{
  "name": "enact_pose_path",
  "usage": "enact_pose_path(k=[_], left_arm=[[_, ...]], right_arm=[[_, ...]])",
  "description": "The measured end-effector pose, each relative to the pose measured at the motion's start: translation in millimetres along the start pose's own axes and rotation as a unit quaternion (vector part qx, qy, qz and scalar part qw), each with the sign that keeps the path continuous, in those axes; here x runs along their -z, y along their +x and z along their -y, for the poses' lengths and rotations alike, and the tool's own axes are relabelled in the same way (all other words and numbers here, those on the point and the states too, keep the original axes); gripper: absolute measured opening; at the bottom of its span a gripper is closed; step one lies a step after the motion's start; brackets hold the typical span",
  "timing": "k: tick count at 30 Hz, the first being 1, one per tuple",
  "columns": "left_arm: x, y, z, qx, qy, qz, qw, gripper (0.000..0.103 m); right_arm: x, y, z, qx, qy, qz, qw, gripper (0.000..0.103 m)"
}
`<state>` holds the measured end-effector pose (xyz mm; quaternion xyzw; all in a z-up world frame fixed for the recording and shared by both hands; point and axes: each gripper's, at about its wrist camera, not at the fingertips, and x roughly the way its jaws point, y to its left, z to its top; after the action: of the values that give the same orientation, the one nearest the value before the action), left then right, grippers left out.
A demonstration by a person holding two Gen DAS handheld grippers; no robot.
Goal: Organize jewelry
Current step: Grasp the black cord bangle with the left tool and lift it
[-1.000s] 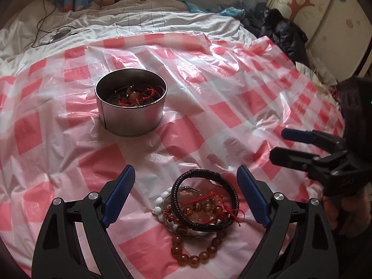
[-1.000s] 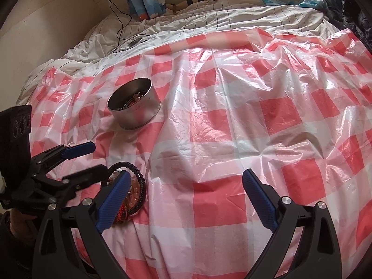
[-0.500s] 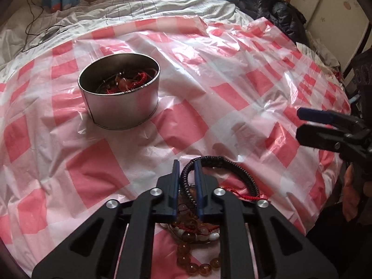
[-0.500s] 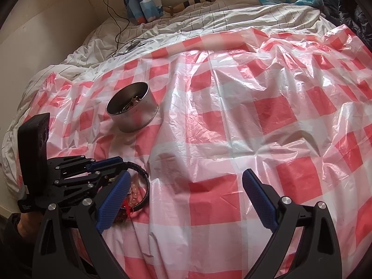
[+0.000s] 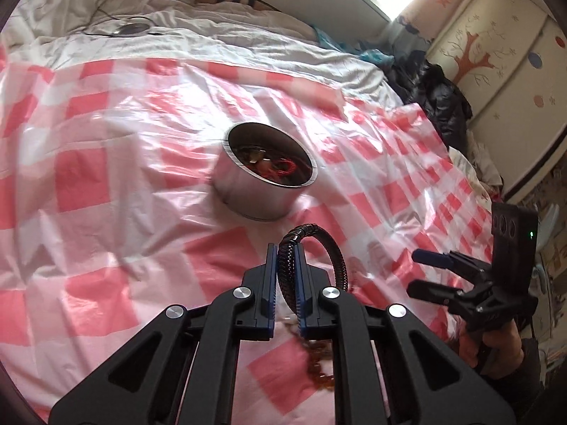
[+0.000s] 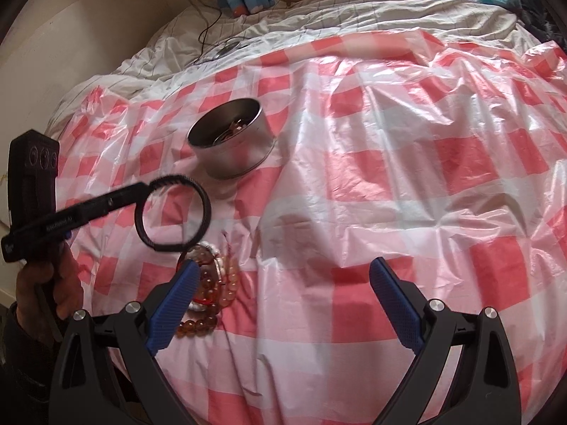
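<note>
A: Bracelet first. Where does the black braided cord bracelet (image 5: 288, 265) sit against the left claw (image 5: 285, 283)?

B: Pinched between its blue pads. The left claw is pressed together on one side of the loop; the rest of the ring arcs out to the right of the fingers and beyond their tips. In the right wrist view the same bracelet (image 6: 173, 212) hangs off the claw's tip, raised clear of the red-and-white checked plastic sheet (image 6: 389, 177) spread over the bed.

A: And the right claw (image 6: 283, 301)?

B: Spread wide, nothing between its blue pads. It hovers over the sheet, to the right of the left claw. Its left finger overlaps the pile in that view; whether it touches, I cannot tell.

A: Which pile?

B: A heap of amber-brown and white beaded bracelets (image 6: 212, 283) with a bit of red string, lying on the sheet near the cameras, below the lifted black loop.

A: The container?

B: A round silver metal tin (image 5: 262, 191), open-topped, stands farther out on the sheet, apart from the left claw. Red cord and dark pieces lie inside. The pinched bracelet is near of it, not over the rim.
</note>
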<state>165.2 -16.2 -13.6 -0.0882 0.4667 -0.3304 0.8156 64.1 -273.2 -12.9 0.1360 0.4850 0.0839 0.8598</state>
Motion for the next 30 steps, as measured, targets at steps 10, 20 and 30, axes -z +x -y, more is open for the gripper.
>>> enact_pose_path(k=[10,20,30], left_arm=[[8,1,-29,-0.048,-0.016,-0.02,0.9985,0.008],[11,3,-30,-0.054,-0.018,-0.026,0.9981,0.008],[11,4,-32,-0.056,-0.02,-0.028,0.9978,0.008]], right_arm=[[-1,41,-12,-0.106,0.029,-0.025,0.994,0.093],[-18,50,-8,-0.214,0.078,-0.008,0.974,0.092],[-7,67,-8,-0.165,0.07,-0.055,0.982,0.009]])
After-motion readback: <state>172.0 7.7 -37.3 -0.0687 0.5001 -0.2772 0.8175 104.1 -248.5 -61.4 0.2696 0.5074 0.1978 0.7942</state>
